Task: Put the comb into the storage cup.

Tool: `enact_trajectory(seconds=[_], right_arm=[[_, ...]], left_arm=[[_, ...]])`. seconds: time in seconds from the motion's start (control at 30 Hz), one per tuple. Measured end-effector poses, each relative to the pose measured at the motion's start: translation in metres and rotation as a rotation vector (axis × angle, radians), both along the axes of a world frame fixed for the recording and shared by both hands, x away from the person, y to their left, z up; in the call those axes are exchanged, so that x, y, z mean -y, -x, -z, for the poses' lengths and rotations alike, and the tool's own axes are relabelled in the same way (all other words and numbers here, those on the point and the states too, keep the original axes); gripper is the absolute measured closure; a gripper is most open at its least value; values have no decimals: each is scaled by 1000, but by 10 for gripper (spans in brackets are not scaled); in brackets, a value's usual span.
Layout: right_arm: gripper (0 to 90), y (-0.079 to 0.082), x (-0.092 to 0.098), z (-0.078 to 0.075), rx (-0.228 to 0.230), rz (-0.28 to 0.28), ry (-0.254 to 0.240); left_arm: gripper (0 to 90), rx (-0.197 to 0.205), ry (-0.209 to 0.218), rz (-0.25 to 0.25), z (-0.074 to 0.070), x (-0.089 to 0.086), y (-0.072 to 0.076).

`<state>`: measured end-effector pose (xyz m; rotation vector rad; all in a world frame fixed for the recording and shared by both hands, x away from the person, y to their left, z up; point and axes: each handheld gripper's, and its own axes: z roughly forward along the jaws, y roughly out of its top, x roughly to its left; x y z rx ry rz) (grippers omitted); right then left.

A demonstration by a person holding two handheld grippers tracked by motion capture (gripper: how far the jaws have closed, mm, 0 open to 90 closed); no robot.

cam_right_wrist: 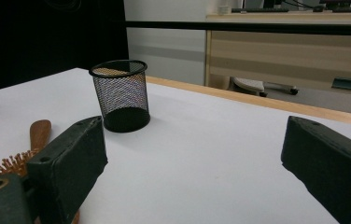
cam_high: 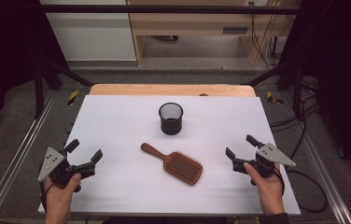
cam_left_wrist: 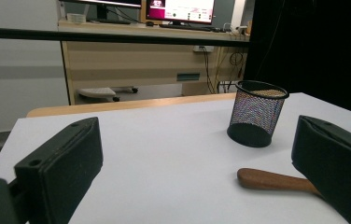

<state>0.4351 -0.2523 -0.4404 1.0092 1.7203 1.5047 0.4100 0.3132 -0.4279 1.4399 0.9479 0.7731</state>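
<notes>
High view. I list: one wooden paddle hairbrush [cam_high: 176, 163], oval-cornered head with bristles up, slim handle pointing to 10 o'clock, lying at table centre. One black wire-mesh cup [cam_high: 171, 118], cylindrical, upright, at 12 o'clock from the brush and apart from it. Left gripper [cam_high: 84, 156] at 9 o'clock, right gripper [cam_high: 240, 147] at 3 o'clock; both jaws spread wide, nothing between them. The table [cam_high: 117, 121] has a matt white top with a pale wood far edge.

Left gripper view. I note the rounded brush handle [cam_left_wrist: 271, 179] at 4 o'clock, the cup [cam_left_wrist: 256, 113] beyond it, and a wooden desk [cam_left_wrist: 131, 60] with a lit monitor [cam_left_wrist: 180, 9] behind.

Right gripper view. Bristles [cam_right_wrist: 8, 165] at 9 o'clock behind the left-hand jaw; the cup [cam_right_wrist: 120, 95] at 11 o'clock.
</notes>
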Motion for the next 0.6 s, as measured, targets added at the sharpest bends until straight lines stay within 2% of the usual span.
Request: enact_trajectory(seconds=[0.33,0.6], right_arm=[[68,2,-4,0,-17,9,7],[74,3,-6,-2,-21,13,-6]], left_arm=[[26,-6,-8,1,0,3,1],[38,-3,-8,-8,-1,4,2]])
